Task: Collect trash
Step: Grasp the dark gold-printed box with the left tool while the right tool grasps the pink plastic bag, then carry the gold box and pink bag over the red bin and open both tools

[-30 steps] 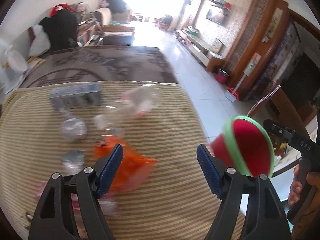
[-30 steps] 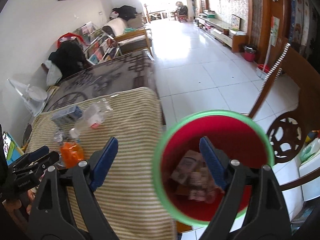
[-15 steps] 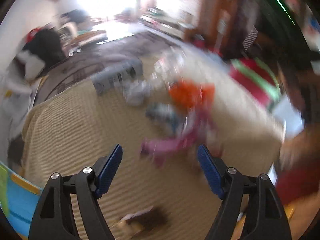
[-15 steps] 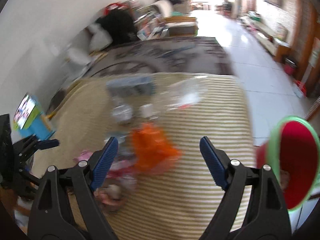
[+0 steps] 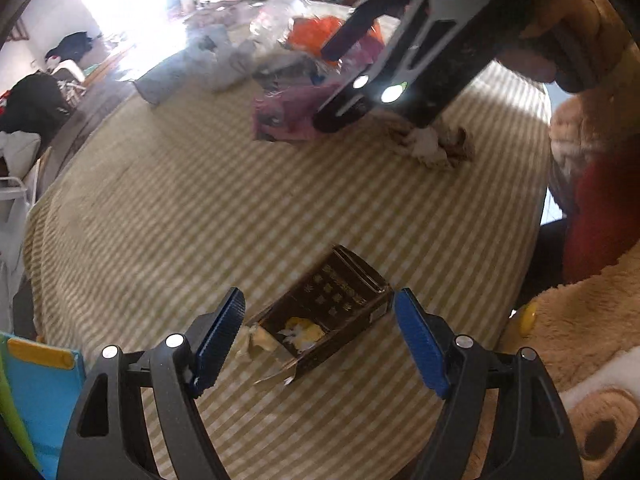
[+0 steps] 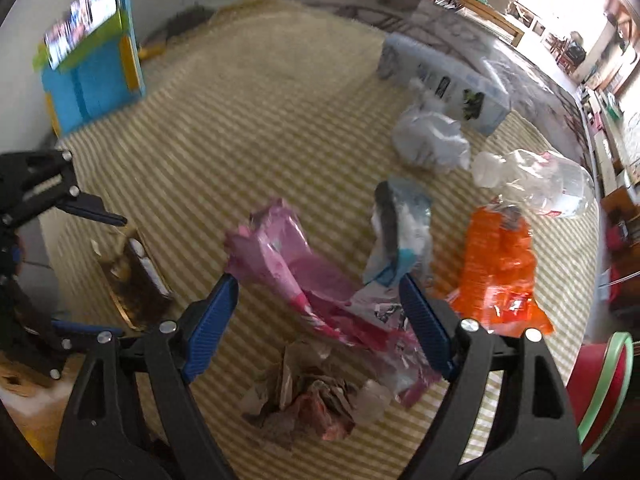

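A striped yellow-green tablecloth (image 6: 256,92) covers the table and carries all the litter. At its far side lies a long pale blue carton (image 6: 444,80), with a crumpled white paper ball (image 6: 430,142) just in front of it and a crushed clear plastic bottle (image 6: 536,184) to that ball's right. An orange plastic bag (image 6: 498,264) sits below the bottle. Near the middle, a torn pink wrapper (image 6: 288,268) lies beside a blue-and-white wrapper (image 6: 400,232). The red bin with a green rim (image 6: 600,384) shows at the table's right edge.

The left gripper (image 5: 320,320) hovers low with its 2 blue-padded fingers spread wide, and the small dark brown box (image 5: 332,308), open at one end with yellowish scraps inside, lies on the cloth between them, touching neither. The right gripper (image 6: 320,320) is likewise spread, holding nothing, poised over the pink wrapper and a small crumpled paper wad (image 6: 308,400).
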Demonstrator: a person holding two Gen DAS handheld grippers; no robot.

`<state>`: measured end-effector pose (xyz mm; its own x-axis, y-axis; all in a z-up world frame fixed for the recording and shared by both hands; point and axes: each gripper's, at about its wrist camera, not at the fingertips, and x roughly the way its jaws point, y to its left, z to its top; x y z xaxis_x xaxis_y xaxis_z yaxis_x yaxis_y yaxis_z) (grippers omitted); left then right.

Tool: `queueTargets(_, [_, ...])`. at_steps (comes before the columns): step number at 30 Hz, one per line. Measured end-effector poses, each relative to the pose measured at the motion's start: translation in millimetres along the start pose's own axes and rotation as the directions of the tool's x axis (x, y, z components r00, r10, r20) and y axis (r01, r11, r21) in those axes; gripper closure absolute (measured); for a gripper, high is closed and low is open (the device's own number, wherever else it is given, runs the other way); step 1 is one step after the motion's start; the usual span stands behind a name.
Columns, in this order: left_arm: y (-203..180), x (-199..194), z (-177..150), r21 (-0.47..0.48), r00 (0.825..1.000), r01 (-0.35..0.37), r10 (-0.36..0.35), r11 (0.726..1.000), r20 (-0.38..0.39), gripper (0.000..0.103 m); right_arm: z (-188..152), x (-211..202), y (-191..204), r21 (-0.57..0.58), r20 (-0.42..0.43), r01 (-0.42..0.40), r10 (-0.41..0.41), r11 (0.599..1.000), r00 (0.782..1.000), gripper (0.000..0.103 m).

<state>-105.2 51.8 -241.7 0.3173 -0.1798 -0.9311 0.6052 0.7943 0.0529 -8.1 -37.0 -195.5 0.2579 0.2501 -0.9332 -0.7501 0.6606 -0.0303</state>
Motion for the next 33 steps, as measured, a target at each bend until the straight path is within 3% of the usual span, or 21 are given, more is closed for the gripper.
queueTargets(2, [-4.1,7.4,0.5,0.027,1.0,0.0,0.001,1.0,-0.014,0.029,-1.7,5.8,-5.0,0.037,-0.026,-0.021,0.022,0.999,0.999,0.065])
queueTargets(5, [-8.9,14.5,3.0,0.059,1.0,-0.003,0.004,0.998,-0.013,0.031,-1.8,7.0,-17.1,0.107,-0.024,-0.059,0.062,0.993,0.998,0.085])
queueTargets(6, [-9.0,15.9,3.9,0.058,1.0,-0.005,0.006,0.998,-0.015,0.031,-1.2,3.3,-21.7,0.13,-0.009,-0.066,0.067,0.989,0.998,0.086])
queueTargets(7, [-8.7,18.6,5.1,0.054,1.0,-0.007,0.008,0.999,-0.021,0.037,-0.7,-1.4,-23.7,0.148,0.008,-0.075,0.075,0.986,0.997,0.092])
queueTargets(11, [4.4,19.8,13.6,-0.025,0.999,0.033,-0.033,0.999,0.002,0.044,1.5,-25.8,-44.4,0.24,0.098,-0.134,0.113,0.962,0.989,0.093])
queueTargets(15, [34.3,8.9,35.7,-0.181,0.995,0.069,-0.054,0.981,0.085,0.049,2.4,-52.6,-63.4,0.322,0.208,-0.193,0.13,0.927,0.969,0.093])
queueTargets(18, [58.5,-4.3,51.7,-0.329,0.987,0.06,-0.006,0.943,0.163,0.049,3.3,-66.4,-69.9,0.356,0.276,-0.225,0.128,0.907,0.953,0.092])
queueTargets(21, [80.8,-18.2,65.3,-0.458,0.971,0.081,0.035,0.885,0.238,0.049,9.2,-76.8,-74.9,0.384,0.326,-0.241,0.113,0.891,0.938,0.092])
queueTargets(28, [102.4,-44.0,94.3,-0.642,0.927,0.078,0.181,0.763,0.328,0.048,13.0,-94.1,-81.0,0.403,0.39,-0.242,0.074,0.882,0.918,0.092])
queueTargets(30, [107.9,-48.8,96.6,-0.668,0.921,0.075,0.206,0.741,0.331,0.048,11.4,-98.8,-83.7,0.409,0.403,-0.238,0.059,0.881,0.913,0.092])
queueTargets(33, [108.3,-48.8,101.5,-0.66,0.921,0.035,0.232,0.751,0.313,0.048,4.9,-105.7,-89.2,0.432,0.427,-0.24,0.037,0.869,0.904,0.092])
